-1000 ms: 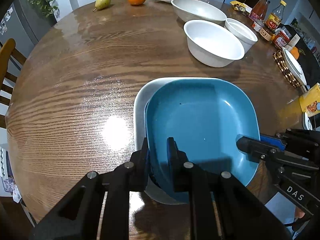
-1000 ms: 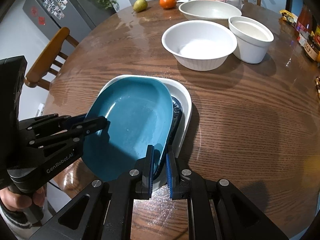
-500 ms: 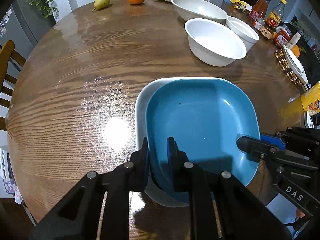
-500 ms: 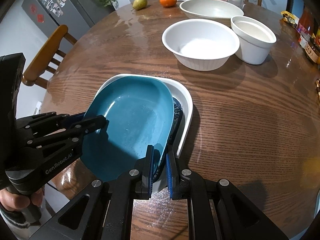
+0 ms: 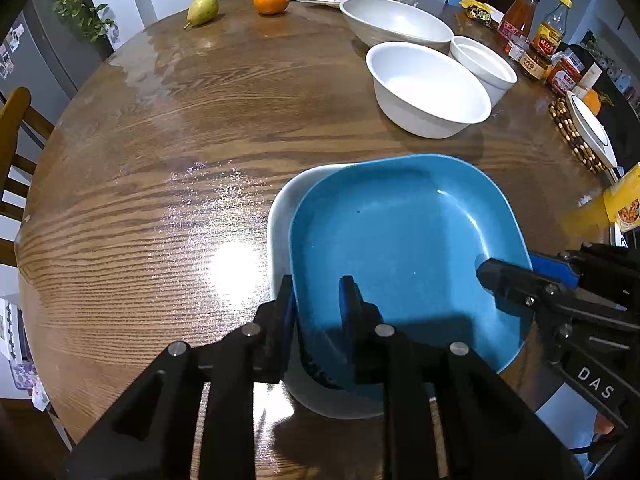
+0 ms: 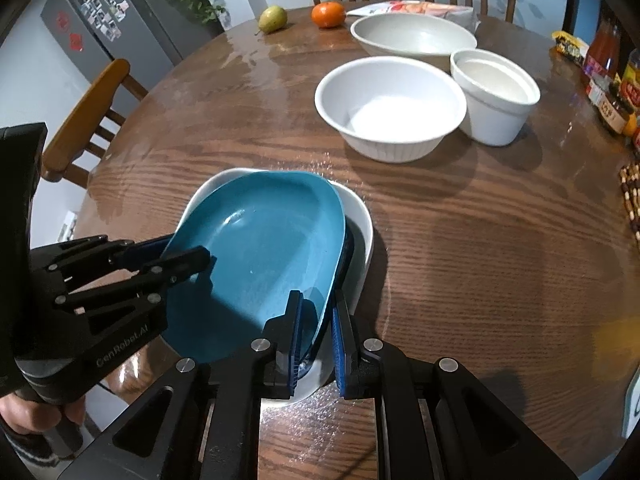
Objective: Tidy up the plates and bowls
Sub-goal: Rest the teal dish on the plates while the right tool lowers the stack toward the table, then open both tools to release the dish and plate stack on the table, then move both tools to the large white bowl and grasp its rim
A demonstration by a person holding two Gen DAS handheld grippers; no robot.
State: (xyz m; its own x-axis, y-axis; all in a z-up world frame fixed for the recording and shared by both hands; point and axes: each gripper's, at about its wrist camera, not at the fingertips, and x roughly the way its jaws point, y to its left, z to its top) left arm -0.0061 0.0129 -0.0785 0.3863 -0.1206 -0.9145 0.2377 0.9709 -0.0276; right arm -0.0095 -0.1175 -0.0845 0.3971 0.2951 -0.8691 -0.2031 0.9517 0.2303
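From left wrist: my left gripper point(image 5: 318, 300) straddles the blue plate's point(image 5: 404, 236) near rim, jaws just opening, pads off it. Blue plate sits tilted in the white plate point(image 5: 280, 216) on the table point(image 5: 160, 140); right gripper point(image 5: 504, 280) pinches its right edge.

From right wrist: my right gripper point(image 6: 316, 320) is clamped on the blue plate's point(image 6: 260, 240) rim. White plate point(image 6: 360, 216) underneath. Three bowls beyond: big bowl point(image 6: 412, 36), white bowl point(image 6: 390, 108), small bowl point(image 6: 496, 96).
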